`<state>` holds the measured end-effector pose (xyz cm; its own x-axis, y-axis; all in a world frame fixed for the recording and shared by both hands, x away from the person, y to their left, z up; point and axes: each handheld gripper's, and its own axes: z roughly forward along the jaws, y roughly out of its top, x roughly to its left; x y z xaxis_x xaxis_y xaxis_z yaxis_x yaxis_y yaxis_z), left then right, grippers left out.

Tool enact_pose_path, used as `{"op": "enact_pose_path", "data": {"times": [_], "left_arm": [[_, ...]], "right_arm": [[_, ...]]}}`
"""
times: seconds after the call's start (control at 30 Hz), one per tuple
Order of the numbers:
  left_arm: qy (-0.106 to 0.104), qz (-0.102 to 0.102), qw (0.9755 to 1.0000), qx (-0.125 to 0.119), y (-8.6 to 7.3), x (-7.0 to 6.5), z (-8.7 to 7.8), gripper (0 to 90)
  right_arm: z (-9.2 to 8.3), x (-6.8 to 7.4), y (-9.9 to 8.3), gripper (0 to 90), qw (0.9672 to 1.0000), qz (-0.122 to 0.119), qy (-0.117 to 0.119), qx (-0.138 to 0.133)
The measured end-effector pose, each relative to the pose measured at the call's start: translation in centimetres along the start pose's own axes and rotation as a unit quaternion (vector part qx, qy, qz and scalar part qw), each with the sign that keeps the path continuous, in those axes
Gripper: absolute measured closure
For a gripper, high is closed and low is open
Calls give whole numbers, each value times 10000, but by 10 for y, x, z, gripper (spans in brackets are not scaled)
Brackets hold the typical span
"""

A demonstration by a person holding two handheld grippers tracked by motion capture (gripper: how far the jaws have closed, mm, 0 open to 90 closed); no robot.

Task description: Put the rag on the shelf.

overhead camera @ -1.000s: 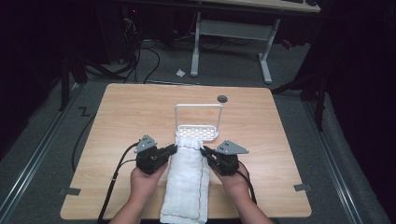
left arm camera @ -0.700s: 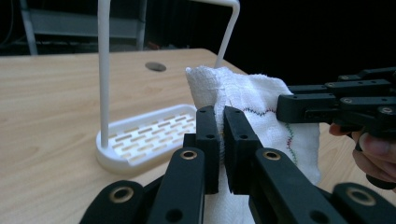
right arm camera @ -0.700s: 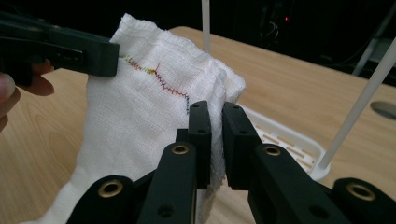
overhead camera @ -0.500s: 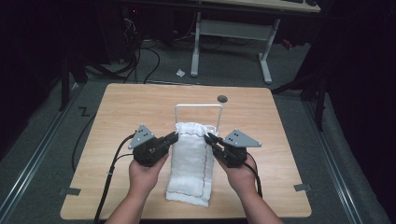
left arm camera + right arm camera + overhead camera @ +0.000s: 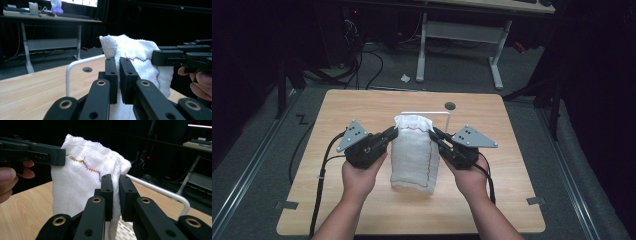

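A white cloth [image 5: 413, 152] with a thin coloured stitched line hangs between my two grippers above the wooden table [image 5: 337, 107]. My left gripper [image 5: 394, 132] is shut on the cloth's upper left corner, and in the left gripper view the cloth [image 5: 130, 53] is pinched between its black jaws [image 5: 118, 75]. My right gripper [image 5: 435, 132] is shut on the upper right corner; in the right gripper view the cloth [image 5: 82, 180] is clamped between its jaws [image 5: 115, 192]. The cloth's lower end rests folded on the table. A white wire rack [image 5: 446, 114] stands just behind the cloth.
A round dark hole [image 5: 450, 105] sits in the table near its far edge. Black cables [image 5: 319, 175] trail from the grippers over the near edge. Beyond the table stands a white-legged desk [image 5: 462, 35] on a dark floor with cables.
Both grippers have risen together, lifting the cloth's far end off the table. The cloth, which lay flat and long, now hangs upright between them with its lower part bunched on the table.
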<state>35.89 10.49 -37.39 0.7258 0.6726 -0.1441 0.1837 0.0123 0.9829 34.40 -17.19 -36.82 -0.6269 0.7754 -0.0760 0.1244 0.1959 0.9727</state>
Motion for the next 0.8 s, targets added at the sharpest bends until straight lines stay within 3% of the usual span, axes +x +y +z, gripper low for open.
{"op": "enact_pose_path", "data": {"times": [0.4, 0.63, 0.8], "left_arm": [[29, 167, 9998, -101, 22, 4, 8, 859], [45, 486, 9988, -79, 41, 2, 20, 859], [54, 502, 9987, -95, 54, 7, 32, 860]], "right_arm": [[-1, -8, 23, 832, 9998, -47, -70, -199], [0, -21, 36, 832, 9994, 0, -183, -291], [4, -32, 44, 832, 9992, 44, -263, -311]]}}
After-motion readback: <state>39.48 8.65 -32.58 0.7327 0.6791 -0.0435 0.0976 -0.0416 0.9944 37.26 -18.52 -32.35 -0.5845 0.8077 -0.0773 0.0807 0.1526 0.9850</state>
